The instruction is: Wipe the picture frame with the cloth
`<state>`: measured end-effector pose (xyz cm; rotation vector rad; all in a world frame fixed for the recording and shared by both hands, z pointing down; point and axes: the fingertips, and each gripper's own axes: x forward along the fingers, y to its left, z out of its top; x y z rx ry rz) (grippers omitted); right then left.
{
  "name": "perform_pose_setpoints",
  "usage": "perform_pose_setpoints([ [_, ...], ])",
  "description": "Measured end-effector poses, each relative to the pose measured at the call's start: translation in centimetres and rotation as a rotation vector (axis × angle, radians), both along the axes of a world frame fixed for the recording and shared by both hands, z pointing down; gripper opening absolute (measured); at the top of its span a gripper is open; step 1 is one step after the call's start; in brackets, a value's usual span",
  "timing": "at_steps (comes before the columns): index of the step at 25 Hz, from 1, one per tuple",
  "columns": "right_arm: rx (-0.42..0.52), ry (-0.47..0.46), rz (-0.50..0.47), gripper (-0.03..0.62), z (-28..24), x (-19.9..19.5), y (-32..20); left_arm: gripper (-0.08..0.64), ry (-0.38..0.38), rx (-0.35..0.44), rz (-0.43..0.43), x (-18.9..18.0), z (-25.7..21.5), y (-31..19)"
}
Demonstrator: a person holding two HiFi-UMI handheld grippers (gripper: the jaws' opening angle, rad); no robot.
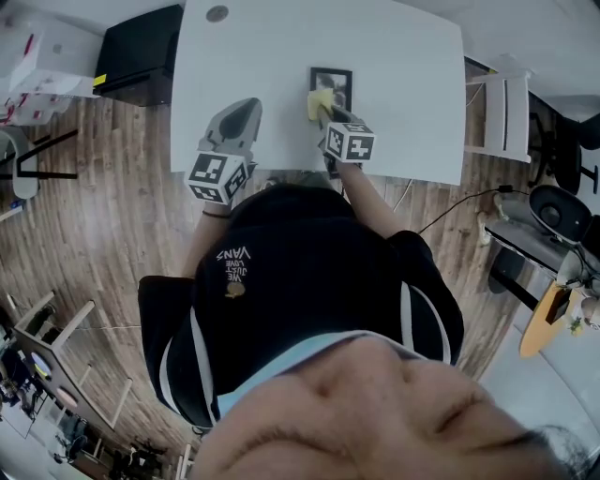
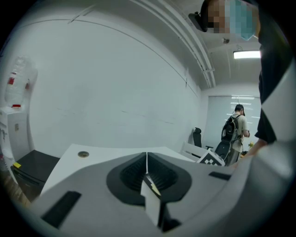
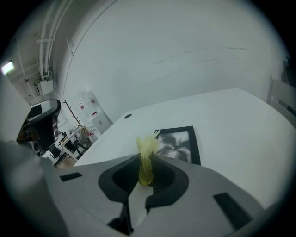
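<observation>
A black picture frame point(image 1: 331, 87) point(image 3: 179, 146) with a grey palm print lies flat on the white table point(image 1: 403, 84). My right gripper point(image 1: 324, 111) point(image 3: 147, 167) is shut on a yellow cloth point(image 3: 147, 157) point(image 1: 320, 101), which it holds just above the near edge of the picture frame. Over the table's front edge on the left, my left gripper point(image 1: 240, 120) point(image 2: 147, 166) is shut with nothing in it, well to the left of the frame.
A small round grommet point(image 1: 217, 13) point(image 2: 83, 154) sits at the table's far left. A black cabinet point(image 1: 141, 52) stands left of the table and a white chair point(image 1: 506, 112) to its right. A person with a backpack point(image 2: 235, 127) stands far off.
</observation>
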<state>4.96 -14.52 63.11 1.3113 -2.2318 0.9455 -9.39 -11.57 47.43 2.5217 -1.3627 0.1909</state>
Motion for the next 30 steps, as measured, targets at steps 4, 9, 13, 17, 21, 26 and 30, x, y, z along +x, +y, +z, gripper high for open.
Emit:
perform_pose_setpoints([
  [4, -0.008, 0.003, -0.017, 0.046, 0.4, -0.9, 0.1, 0.017, 0.000, 0.002, -0.002, -0.3, -0.1, 0.1],
  [9, -0.023, 0.013, -0.014, 0.046, 1.2, -0.9, 0.3, 0.017, -0.003, -0.002, -0.002, -0.6, 0.1, 0.0],
  [13, -0.031, 0.030, 0.000, 0.046, 1.4, 0.0, 0.3, 0.018, 0.001, -0.007, 0.009, -0.3, 0.2, -0.4],
  [17, -0.037, 0.047, 0.031, 0.046, 1.9, 1.8, 0.4, 0.018, 0.006, -0.009, 0.039, 0.8, 0.4, -0.9],
  [21, -0.045, 0.066, 0.075, 0.046, 2.2, 4.0, 0.4, 0.018, 0.010, -0.016, 0.065, 1.5, 0.6, -1.5],
  [26, -0.041, 0.090, 0.121, 0.046, 2.3, 6.5, 0.4, 0.018, 0.013, -0.015, 0.094, 2.7, 0.7, -2.0],
  [30, -0.035, 0.108, 0.149, 0.046, 2.1, 8.2, 0.4, 0.018, 0.017, -0.011, 0.126, 3.9, 0.7, -2.4],
])
